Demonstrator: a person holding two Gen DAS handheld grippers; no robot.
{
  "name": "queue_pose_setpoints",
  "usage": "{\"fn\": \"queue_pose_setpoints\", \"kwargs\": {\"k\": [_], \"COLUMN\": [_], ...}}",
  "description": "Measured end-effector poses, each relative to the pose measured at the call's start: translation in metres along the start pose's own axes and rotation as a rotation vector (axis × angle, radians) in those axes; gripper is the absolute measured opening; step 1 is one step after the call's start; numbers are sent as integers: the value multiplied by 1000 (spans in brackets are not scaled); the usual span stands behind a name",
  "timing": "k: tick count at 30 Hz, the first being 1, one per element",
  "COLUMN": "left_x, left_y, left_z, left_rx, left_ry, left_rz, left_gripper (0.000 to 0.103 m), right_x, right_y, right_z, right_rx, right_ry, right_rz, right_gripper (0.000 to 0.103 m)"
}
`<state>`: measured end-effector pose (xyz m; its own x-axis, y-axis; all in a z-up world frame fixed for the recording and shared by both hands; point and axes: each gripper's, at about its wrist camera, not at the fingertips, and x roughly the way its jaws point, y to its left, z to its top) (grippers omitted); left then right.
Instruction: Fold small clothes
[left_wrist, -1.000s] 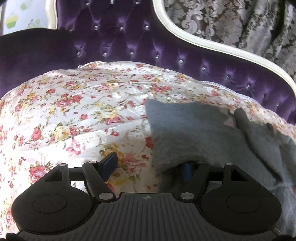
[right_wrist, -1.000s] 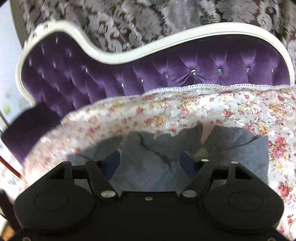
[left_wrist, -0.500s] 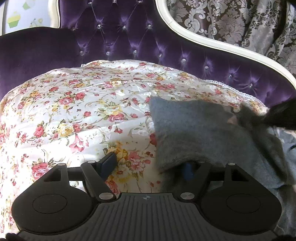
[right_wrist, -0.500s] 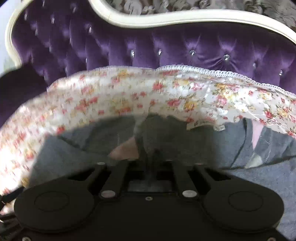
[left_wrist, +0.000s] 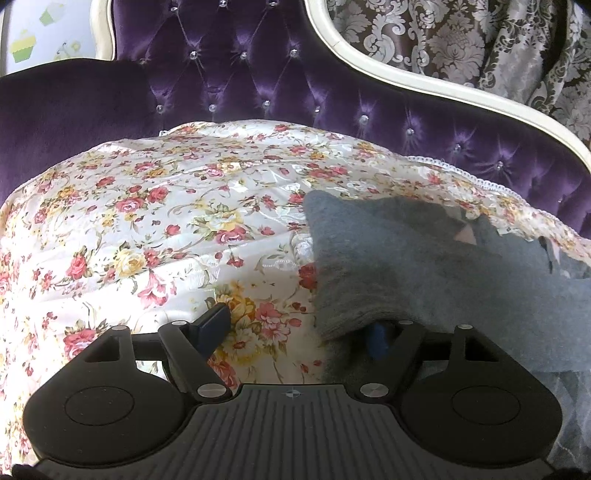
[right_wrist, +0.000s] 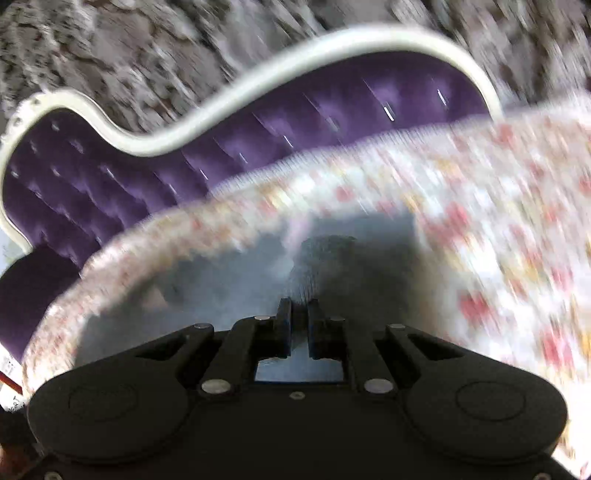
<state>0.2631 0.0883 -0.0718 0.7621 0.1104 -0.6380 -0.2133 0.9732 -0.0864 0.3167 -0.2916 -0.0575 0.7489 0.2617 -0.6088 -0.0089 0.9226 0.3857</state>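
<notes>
Pinching grey garment (right_wrist: 332, 258), right tongs (right_wrist: 298, 325); left tongs (left_wrist: 295, 328) spread, beside its edge.

The right wrist view is smeared by motion blur. The floral bedspread (right_wrist: 480, 221) shows only as streaks of red, yellow and white, its flowers unreadable. The grey garment (right_wrist: 229, 280) has soft, undefined edges, and the fold nipped between the right gripper (right_wrist: 298, 317) fingers cannot be made out clearly. The purple tufted headboard (right_wrist: 258, 140) has its buttons drawn into bright dashes.

In the left wrist view, the grey garment (left_wrist: 424, 266) drapes over one blue finger pad (left_wrist: 378, 334) of the left gripper (left_wrist: 295, 326), hiding most of it. The garment runs off the right edge.
</notes>
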Motion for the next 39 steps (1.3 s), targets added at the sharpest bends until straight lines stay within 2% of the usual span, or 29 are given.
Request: {"fn": "queue_pose_setpoints", "kwargs": {"k": [2,5,7,8,9,12,15,20,21,22,23,25,27,29,31,33,35,37,38,39], "left_x": [0,1,1,1,1,2,2,2,2,2,2,2,0,-1,-3,-5,-8,-11,-13,-17], "left_y": [1,2,2,2,2,1,1,2,3,3,2,4,5,6,7,9,14,21,26,30], "left_z": [0,1,1,1,1,1,0,0,1,1,1,1,0,0,0,-1,-2,-5,-6,-6], "left_rx": [4,10,12,14,16,18,23,20,18,15,14,7,-3,-4,2,16,34,44,39,38], "left_ry": [1,4,5,4,3,4,4,5,5,4,4,2,2,4,8,14,25,45,50,56], "left_rz": [-3,-4,-3,-1,1,2,3,-2,-3,-2,-2,-4,-1,4,6,5,3,2,-3,8], "left_gripper": [76,77,78,78,78,79,80,80,80,80,80,80,80,80,80,81,83,84,84,83], "right_x": [0,-3,-4,-3,-2,1,5,13,14,14,14,7,-9,-17,-6,10,16,10,7,4], "right_y": [-7,-11,-13,-13,-13,-10,-11,-14,-16,-16,-14,-6,5,10,4,-4,-11,-14,-13,-13], "right_z": [-11,-20,-19,-18,-15,-7,-4,-4,-4,-4,-3,0,5,8,8,2,-6,-10,-10,-10], "right_rx": [2,21,41,55,68,101,134,164,169,161,136,71,0,-47,-38,-30,-25,-11,-14,-22], "right_ry": [24,35,24,14,7,-11,-13,17,21,23,27,-4,-78,-111,-47,22,41,15,5,-3], "right_rz": [-13,14,39,49,57,46,45,1,1,-8,-17,9,55,51,13,-54,-91,-83,-86,-83], "right_gripper": [21,29,57,61,65,65,71,69,54,10,15,13,12,13,19,19,20,28,40,49]}}
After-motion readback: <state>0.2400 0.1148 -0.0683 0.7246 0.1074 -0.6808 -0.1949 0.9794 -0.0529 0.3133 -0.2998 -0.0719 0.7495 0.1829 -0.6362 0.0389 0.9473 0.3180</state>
